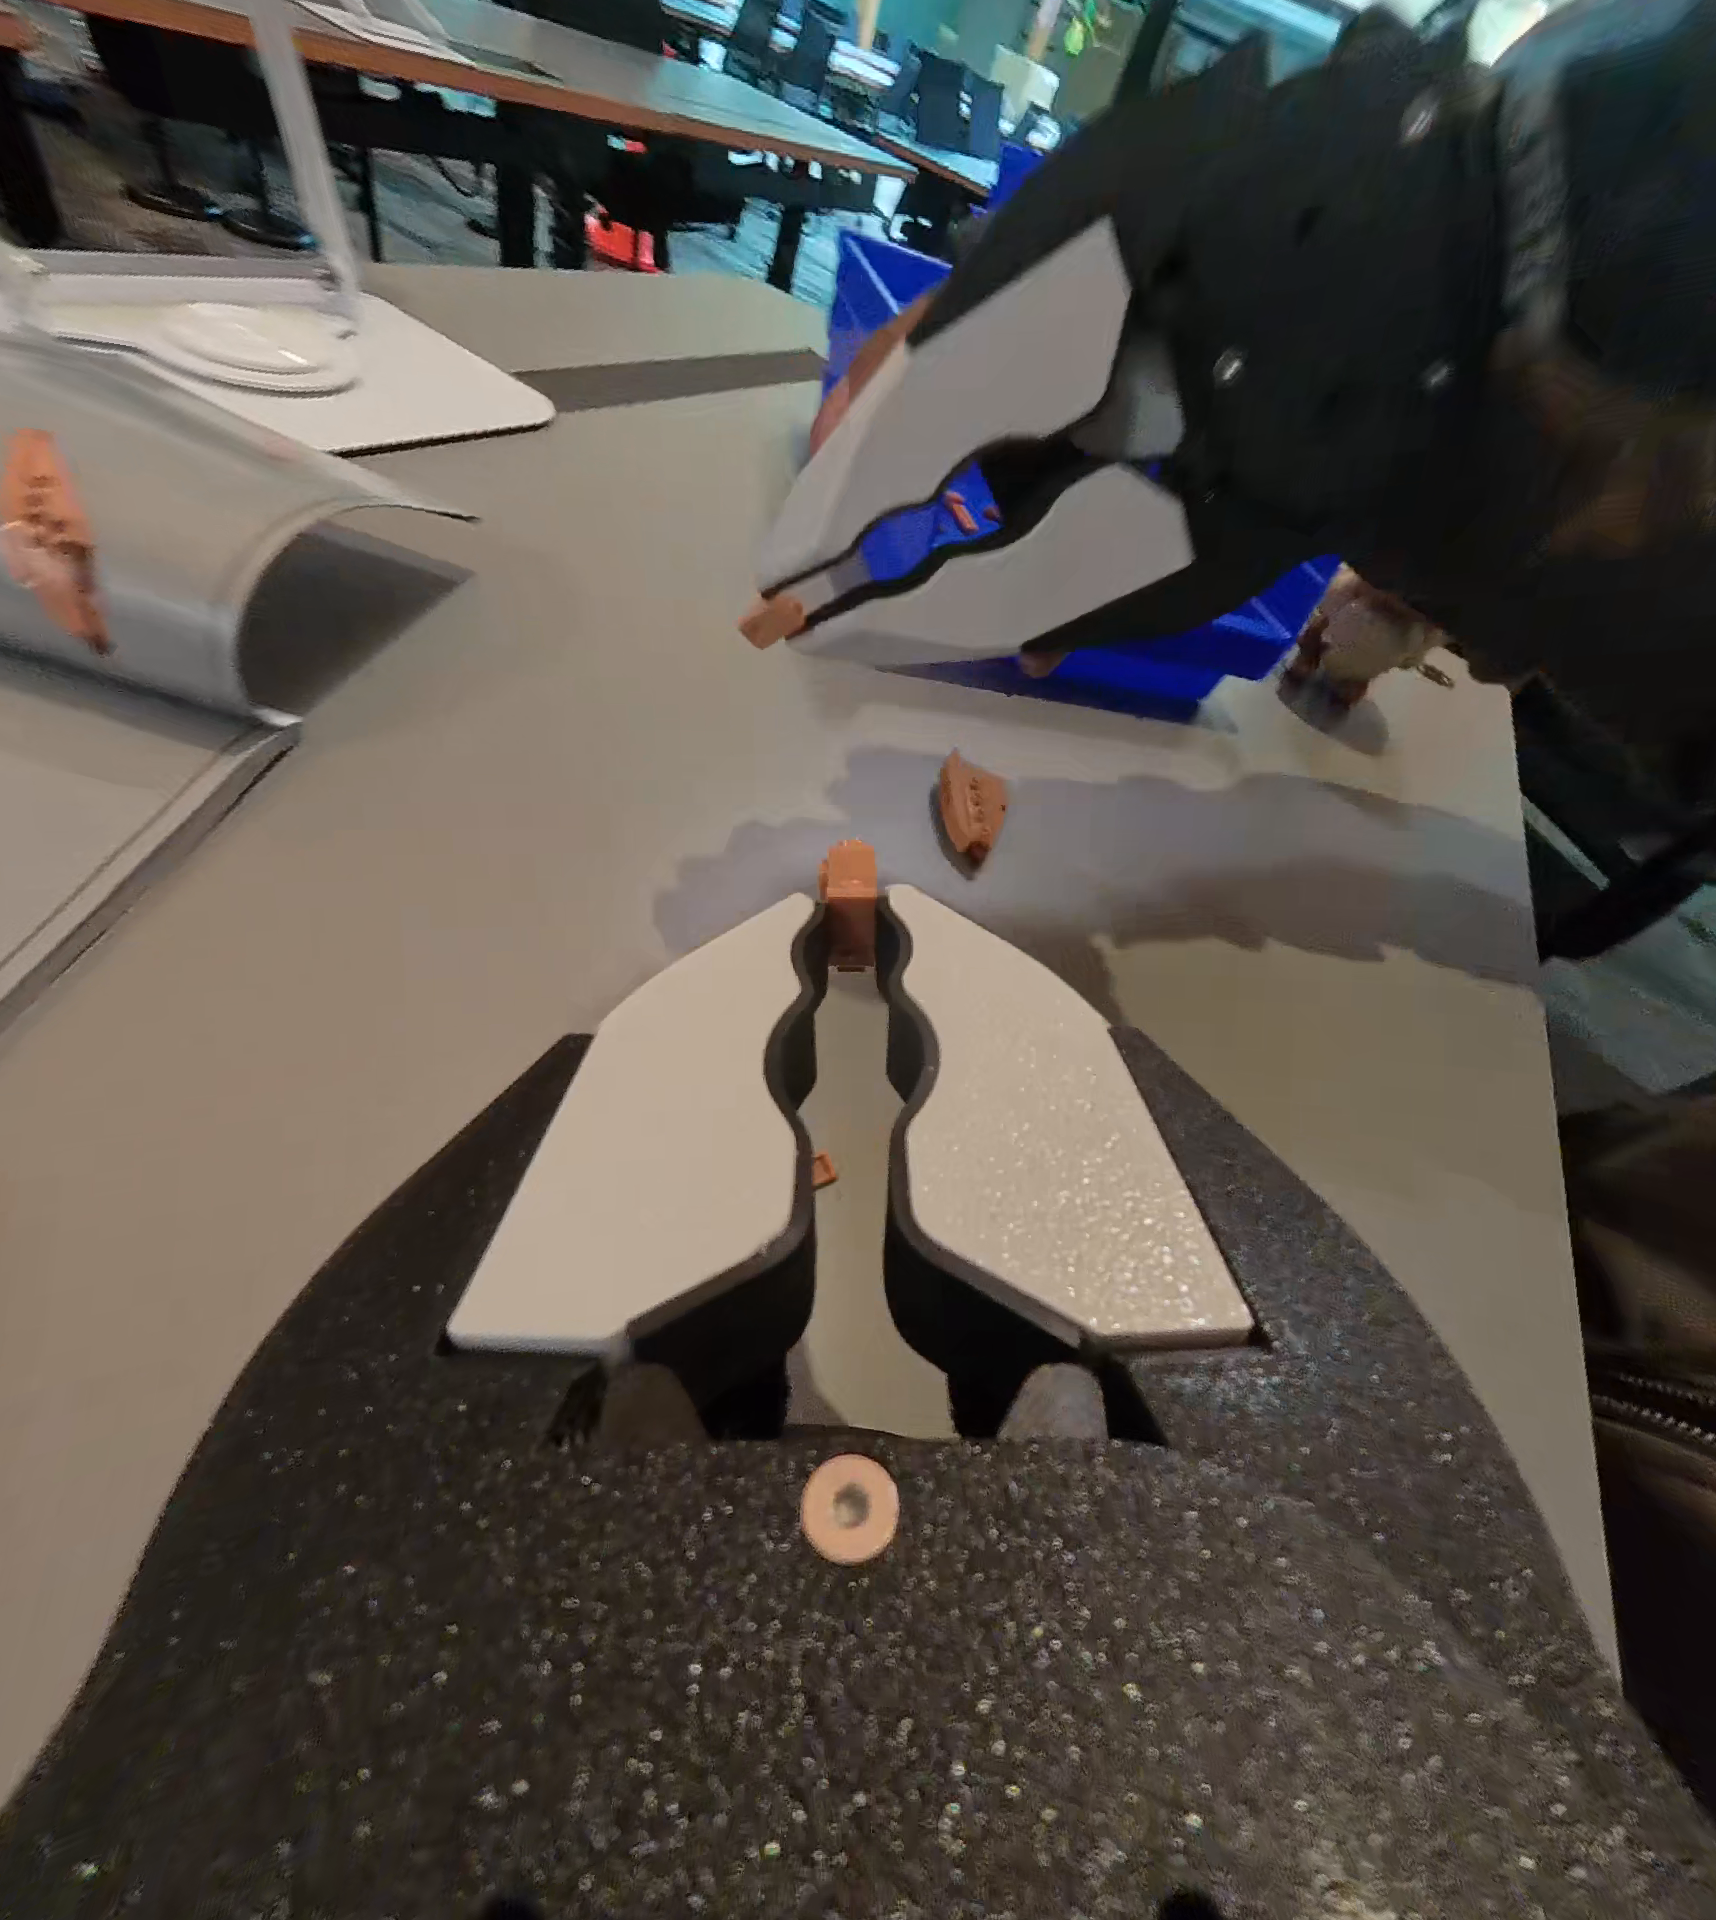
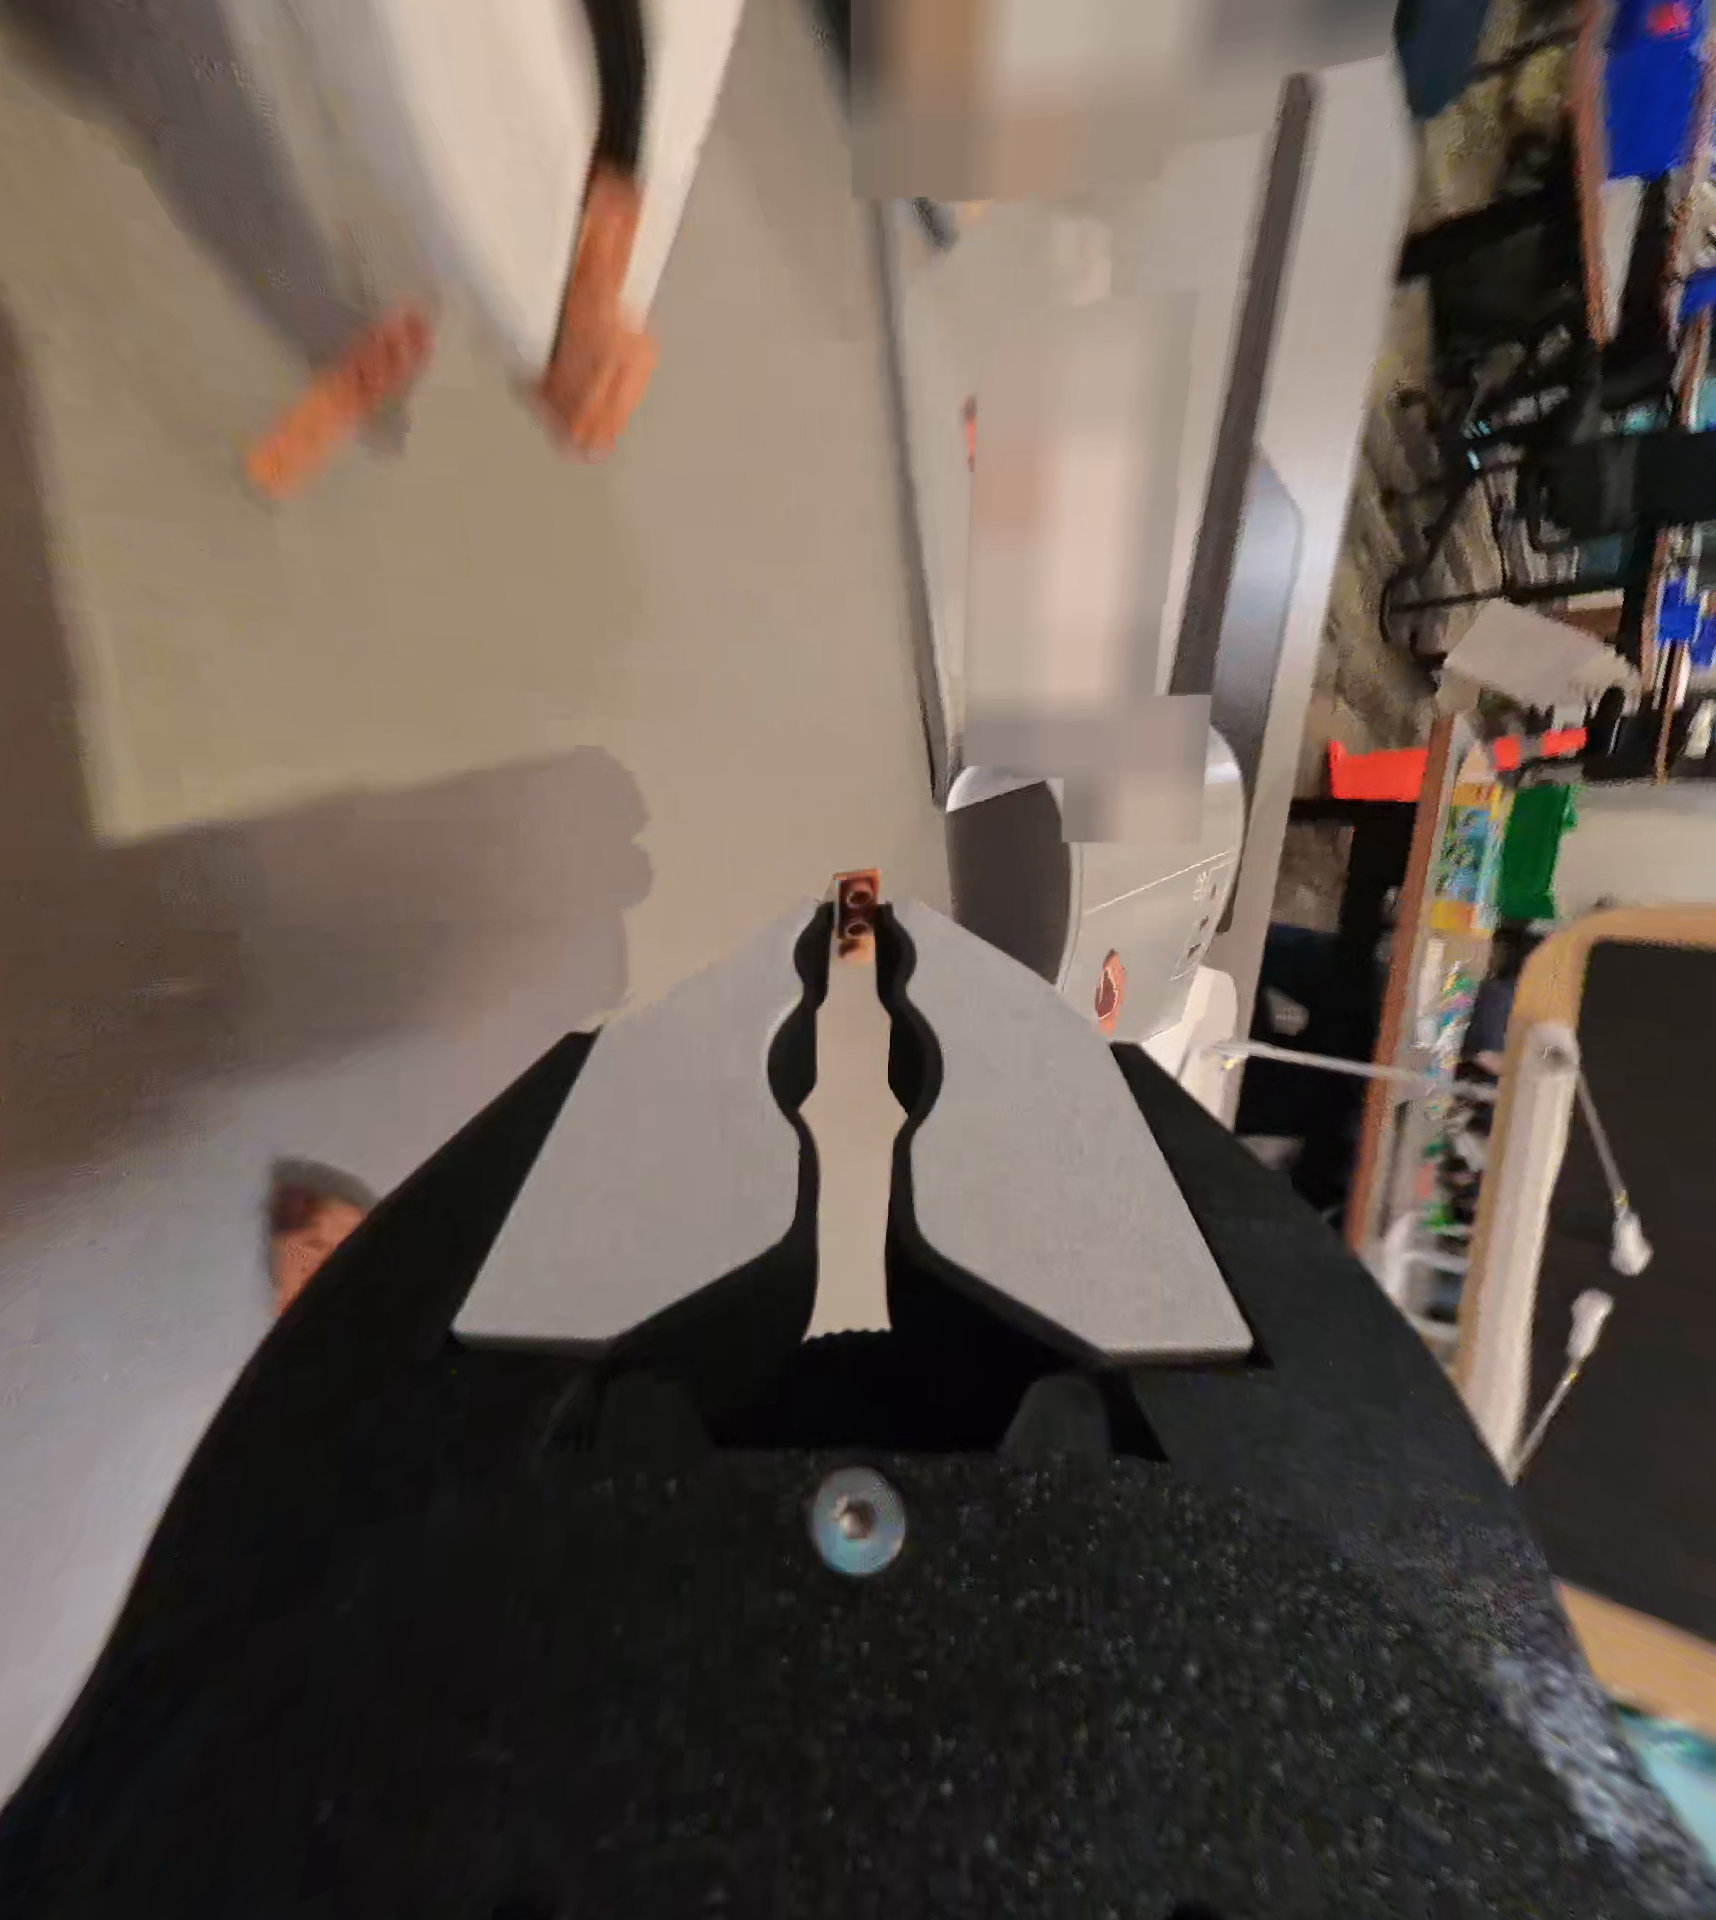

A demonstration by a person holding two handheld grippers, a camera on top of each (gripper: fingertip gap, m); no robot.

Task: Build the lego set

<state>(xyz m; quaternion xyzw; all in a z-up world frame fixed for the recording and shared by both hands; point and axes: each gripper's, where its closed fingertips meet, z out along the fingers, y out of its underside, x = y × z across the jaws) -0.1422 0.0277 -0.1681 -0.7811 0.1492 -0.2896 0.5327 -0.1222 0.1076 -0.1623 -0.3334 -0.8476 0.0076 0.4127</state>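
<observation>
My left gripper (image 1: 849, 909) is shut on a small brown lego piece (image 1: 849, 894) at its fingertips, just above the grey table (image 1: 418, 935). A brown wedge-shaped lego piece (image 1: 971, 805) lies on the table just beyond it to the right. My right gripper (image 2: 856, 914) is shut on a small brown two-stud brick (image 2: 855, 912); it also shows in the left wrist view (image 1: 779, 618), tilted down with the brick (image 1: 769, 621) at its tip. The left gripper shows blurred in the right wrist view (image 2: 594, 405). Another tiny brown piece (image 1: 823, 1171) lies under my left fingers.
A blue bin (image 1: 1145, 655) with small brown parts stands behind the right gripper. An open instruction booklet (image 1: 106, 540) lies at the left, with a white mat and a clear stand (image 1: 293, 343) behind it. The table's right edge (image 1: 1529, 935) is close. There is about 9 cm between the tips of the two grippers.
</observation>
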